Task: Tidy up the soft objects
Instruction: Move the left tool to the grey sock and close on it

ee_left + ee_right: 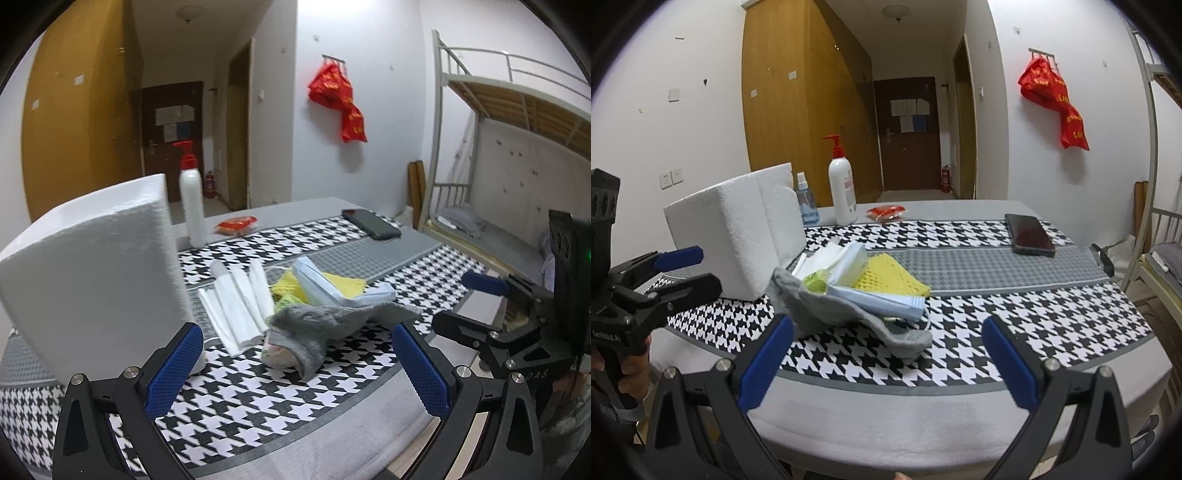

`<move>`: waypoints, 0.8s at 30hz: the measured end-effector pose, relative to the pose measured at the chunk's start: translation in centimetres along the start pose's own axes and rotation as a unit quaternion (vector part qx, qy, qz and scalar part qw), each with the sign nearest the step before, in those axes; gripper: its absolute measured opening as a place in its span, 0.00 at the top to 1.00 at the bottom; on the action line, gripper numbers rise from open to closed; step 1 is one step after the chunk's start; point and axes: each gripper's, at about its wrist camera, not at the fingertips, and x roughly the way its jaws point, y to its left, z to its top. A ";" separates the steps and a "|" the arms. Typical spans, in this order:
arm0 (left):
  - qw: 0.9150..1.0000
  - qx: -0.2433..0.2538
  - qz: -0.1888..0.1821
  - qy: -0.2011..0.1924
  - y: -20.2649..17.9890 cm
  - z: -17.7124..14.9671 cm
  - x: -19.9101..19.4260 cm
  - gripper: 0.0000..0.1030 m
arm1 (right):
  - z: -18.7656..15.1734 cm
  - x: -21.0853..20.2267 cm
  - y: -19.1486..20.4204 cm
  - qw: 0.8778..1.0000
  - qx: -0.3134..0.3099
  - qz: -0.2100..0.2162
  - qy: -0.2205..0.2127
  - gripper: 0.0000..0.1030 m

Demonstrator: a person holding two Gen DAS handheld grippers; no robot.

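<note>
Both sets of jaws stand wide apart, gripping nothing: left gripper low before the grey sock, right gripper facing the same pile. The sock drapes over the heap on the houndstooth surface, burying part of the yellow sponge and blue mask stack. White foam block hides what's behind; a green bit beneath is unclear
</note>
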 end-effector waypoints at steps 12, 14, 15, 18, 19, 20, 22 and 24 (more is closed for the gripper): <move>0.998 0.040 -0.010 0.039 -1.1 1.1 3.8 0.01 | -0.3 1.3 -1.6 1.000 0.017 0.006 0.013 0.00; 0.998 0.048 -0.008 0.043 -1.2 1.1 4.6 0.01 | -0.3 1.3 -1.7 1.000 0.018 0.006 0.012 0.00; 0.998 0.052 -0.007 0.047 -1.3 1.2 4.9 0.01 | -0.3 1.3 -1.8 1.000 0.019 0.007 0.011 0.00; 0.996 0.062 -0.004 0.058 -1.4 1.2 6.0 0.03 | -0.4 1.4 -2.2 1.000 0.022 0.007 0.012 0.00; 0.996 0.064 -0.005 0.060 -1.4 1.1 6.2 0.04 | -0.5 1.4 -2.3 1.000 0.023 0.007 0.013 0.00; 0.996 0.066 -0.007 0.063 -1.4 1.1 6.4 0.06 | -0.6 1.5 -2.5 1.000 0.024 0.006 0.013 0.00; 0.995 0.068 -0.007 0.070 -1.6 1.0 6.8 0.10 | -0.8 1.7 -2.9 0.999 0.030 0.007 0.014 0.00; 0.995 0.070 -0.011 0.077 -1.7 0.9 7.1 0.17 | -1.0 2.0 -3.4 0.999 0.036 0.006 0.017 0.00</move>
